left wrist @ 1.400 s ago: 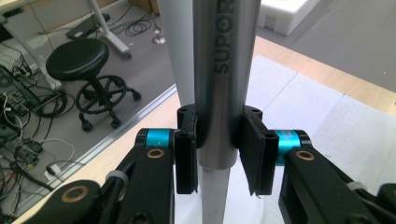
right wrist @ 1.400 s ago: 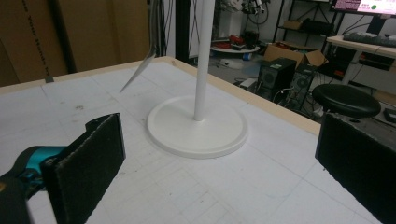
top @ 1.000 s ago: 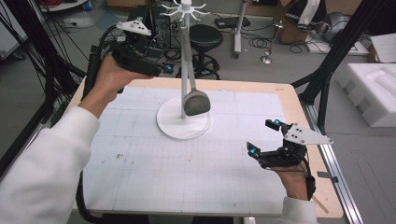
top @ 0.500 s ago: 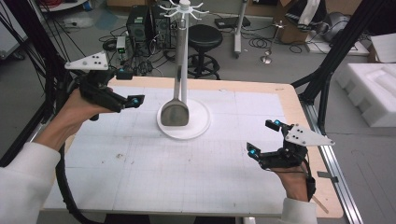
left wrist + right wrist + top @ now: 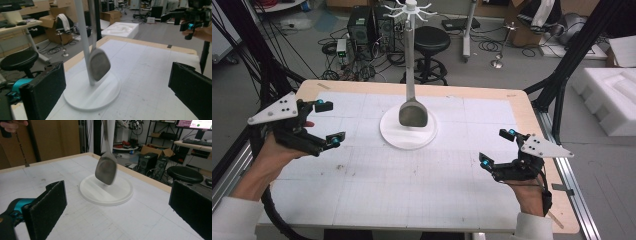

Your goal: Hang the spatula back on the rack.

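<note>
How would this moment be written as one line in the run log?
spatula: hangs on stand | left gripper: just opened, empty | right gripper: open, empty

No words, numbers or signs can be read here. The screen point(image 5: 193, 123) in the top right corner of the right gripper view has small lines of writing and a green dot, but they are too tiny and blurry to read. The white mat point(image 5: 422, 170) on the table has only thin grid lines, with no letters or numbers on it. The brown boxes point(image 5: 53, 27) on the floor have no labels that can be read.
</note>
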Tool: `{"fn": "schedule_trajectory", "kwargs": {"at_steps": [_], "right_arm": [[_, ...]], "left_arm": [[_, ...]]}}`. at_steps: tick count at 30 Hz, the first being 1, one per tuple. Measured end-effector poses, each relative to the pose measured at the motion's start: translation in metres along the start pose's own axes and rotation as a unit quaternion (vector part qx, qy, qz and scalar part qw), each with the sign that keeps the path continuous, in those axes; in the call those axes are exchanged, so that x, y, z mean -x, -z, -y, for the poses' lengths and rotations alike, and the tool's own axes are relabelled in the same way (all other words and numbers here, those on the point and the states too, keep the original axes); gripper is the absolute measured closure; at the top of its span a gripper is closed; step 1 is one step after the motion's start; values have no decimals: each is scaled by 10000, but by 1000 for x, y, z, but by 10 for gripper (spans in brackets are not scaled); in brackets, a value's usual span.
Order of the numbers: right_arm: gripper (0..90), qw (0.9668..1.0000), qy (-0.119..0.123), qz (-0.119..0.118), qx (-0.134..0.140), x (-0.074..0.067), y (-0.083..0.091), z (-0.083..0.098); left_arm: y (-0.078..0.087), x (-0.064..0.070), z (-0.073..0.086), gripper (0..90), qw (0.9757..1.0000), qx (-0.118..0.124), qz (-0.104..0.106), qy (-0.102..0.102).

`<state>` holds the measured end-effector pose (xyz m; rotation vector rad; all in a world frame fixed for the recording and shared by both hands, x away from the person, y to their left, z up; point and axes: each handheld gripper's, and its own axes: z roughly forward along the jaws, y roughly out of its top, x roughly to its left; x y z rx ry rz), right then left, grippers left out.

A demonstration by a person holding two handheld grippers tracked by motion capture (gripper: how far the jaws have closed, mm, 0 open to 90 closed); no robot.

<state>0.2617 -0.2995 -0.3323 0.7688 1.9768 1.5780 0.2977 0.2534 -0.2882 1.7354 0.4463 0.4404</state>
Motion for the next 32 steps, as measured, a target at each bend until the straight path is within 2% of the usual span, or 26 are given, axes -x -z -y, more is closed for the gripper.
{"fn": "schedule_trajectory", "kwargs": {"at_steps": [3, 8, 9, 10, 11, 12, 15, 16, 17, 19, 23, 26, 32], "right_arm": [[5, 10000, -24, 14, 13, 1, 1, 2], [5, 10000, -30, 24, 34, 1, 0, 6], [5, 10000, -29, 0, 0, 0, -1, 7], [5, 10000, -29, 0, 0, 0, -1, 7], [5, 10000, -8, -13, -10, 0, -2, 9], [5, 10000, -8, -13, -10, 0, -2, 9], [5, 10000, -66, -8, -37, 0, -2, 13], [5, 10000, -66, -8, -37, 0, -2, 13], [5, 9999, -87, -17, -69, 0, -2, 14], [5, 9999, -115, -19, -84, -1, -3, 15], [5, 9999, -105, -20, -94, -1, -3, 16], [5, 9999, -112, -13, -128, -1, -4, 18], [5, 9999, -125, 8, -117, 0, -2, 19]], "left_arm": [[8, 3, 19, 17, 9999, 41, -120, 64], [18, 4, 49, 17, 9994, -33, -305, 180], [20, 4, 56, 17, 9992, -55, -320, 226], [20, 4, 56, 17, 9992, -55, -320, 226], [20, 4, 64, 17, 9988, -156, -352, 312], [20, 4, 64, 17, 9988, -156, -352, 312], [21, 5, 83, 17, 9981, -159, -338, 483], [21, 5, 83, 17, 9981, -159, -338, 483], [20, 4, 91, 17, 9978, -247, -347, 518], [21, 2, 93, 17, 9973, -335, -383, 523], [23, 3, 91, 17, 9977, -213, -394, 508], [21, 3, 92, 17, 9976, -321, -398, 467], [21, 6, 90, 17, 9976, -282, -455, 428]]}}
